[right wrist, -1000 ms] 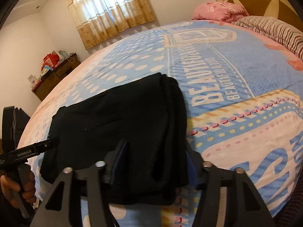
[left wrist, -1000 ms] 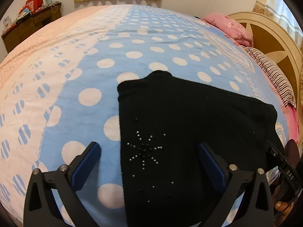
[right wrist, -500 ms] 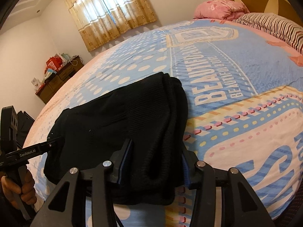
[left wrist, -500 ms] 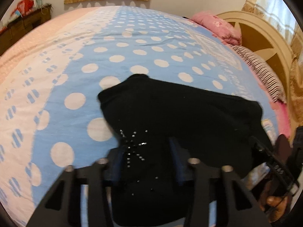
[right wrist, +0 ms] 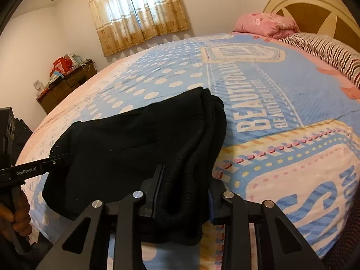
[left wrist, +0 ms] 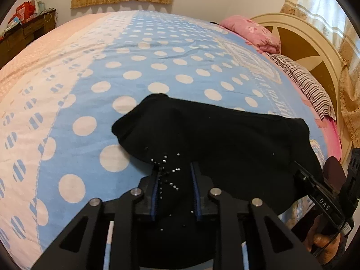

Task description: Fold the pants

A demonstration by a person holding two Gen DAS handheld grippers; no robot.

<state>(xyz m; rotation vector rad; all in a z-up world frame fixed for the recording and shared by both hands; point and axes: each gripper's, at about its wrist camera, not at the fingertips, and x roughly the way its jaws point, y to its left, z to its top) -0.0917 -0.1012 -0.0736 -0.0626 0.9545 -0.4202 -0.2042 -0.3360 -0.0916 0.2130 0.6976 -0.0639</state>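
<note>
The black pants lie on the bed, near its closest edge, already doubled into a thick bundle, with the studded end toward the left side and the ribbed, stacked layers toward the right; the left hand-held gripper has its jaws closing on the near edge of the studded part, cloth bunched between its blue pads and seemingly pinched already; the right hand-held gripper is likewise closing on the ribbed roll of layers at the other near corner, the fabric filling the gap between its fingers; each tool shows in the other's view at the side, held by a hand at the bed's edge; the step in hand appears to be taking hold of the near edge at both corners for another fold; the next move, as I judge it, calls for both grips to be firm through all the layers, then for both ends to rise together and carry evenly toward the far edge, so the bundle does not skew or shed an inner layer; the thick right-hand stack looks the likelier to slip.
</note>
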